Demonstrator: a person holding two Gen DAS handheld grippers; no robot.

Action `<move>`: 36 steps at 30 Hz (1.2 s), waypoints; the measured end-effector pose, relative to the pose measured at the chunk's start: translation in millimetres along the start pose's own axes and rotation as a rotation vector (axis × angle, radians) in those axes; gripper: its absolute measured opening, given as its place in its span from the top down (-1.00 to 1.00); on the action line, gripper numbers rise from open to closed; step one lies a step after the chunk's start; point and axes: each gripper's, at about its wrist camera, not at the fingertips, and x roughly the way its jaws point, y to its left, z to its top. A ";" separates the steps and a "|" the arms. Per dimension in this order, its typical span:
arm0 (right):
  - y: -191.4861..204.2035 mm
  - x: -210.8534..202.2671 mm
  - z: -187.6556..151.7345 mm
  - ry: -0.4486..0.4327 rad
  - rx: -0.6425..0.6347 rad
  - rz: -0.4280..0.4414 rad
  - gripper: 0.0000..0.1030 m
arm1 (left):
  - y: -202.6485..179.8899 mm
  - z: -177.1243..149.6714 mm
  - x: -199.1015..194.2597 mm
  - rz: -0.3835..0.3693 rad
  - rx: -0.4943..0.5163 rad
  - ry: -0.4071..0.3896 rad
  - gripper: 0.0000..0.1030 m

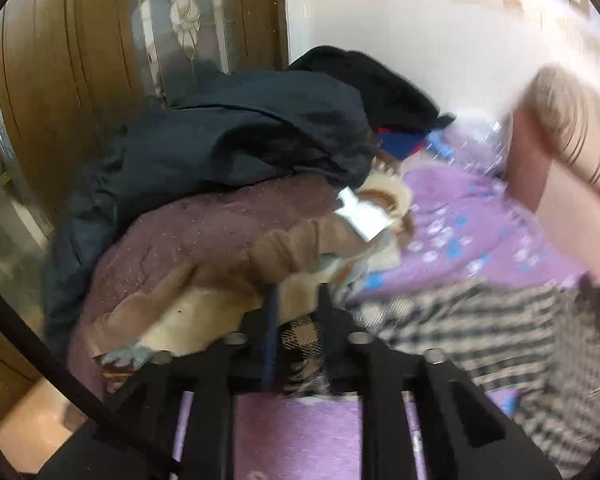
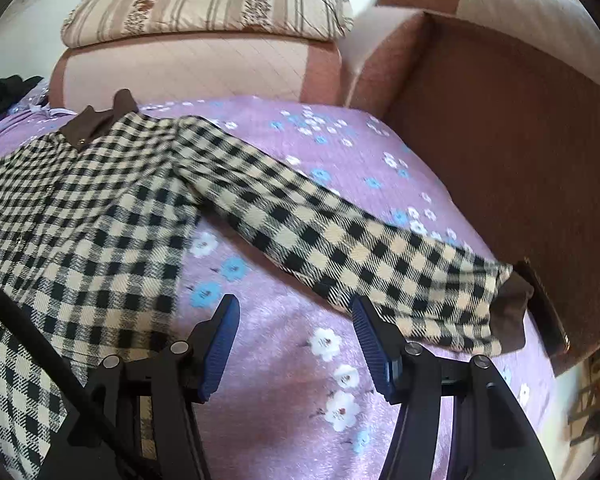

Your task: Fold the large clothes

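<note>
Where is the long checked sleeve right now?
In the right wrist view, the checked sleeve lies stretched across the purple flowery blanket, its brown cuff beside the brown sofa arm, just beyond the open right tongs.

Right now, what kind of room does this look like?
Probably a living room at home: a checked coat lies on a sofa seat covered by a purple floral sheet, beside its brown armrest, with a clothes pile nearby.

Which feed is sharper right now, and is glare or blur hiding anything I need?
Right wrist view: mostly sharp; checked coat, its sleeve and the open right gripper read clearly. Left wrist view: motion-blurred, worst at right; the wall is blown out; the left gripper seems shut on checked cloth, though detail is smeared.
</note>
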 end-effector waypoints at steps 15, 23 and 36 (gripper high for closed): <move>-1.1 -23.4 -76.8 0.231 0.213 0.482 0.10 | -82.6 -211.2 -50.3 -0.385 0.341 0.292 -0.41; 8.9 -55.2 -114.5 0.247 0.117 0.349 0.74 | -91.6 -266.4 -80.6 -0.280 0.472 0.269 0.94; -28.2 -98.7 -132.2 0.193 0.197 0.325 0.65 | -41.5 -265.9 -141.0 -0.240 0.406 0.124 1.00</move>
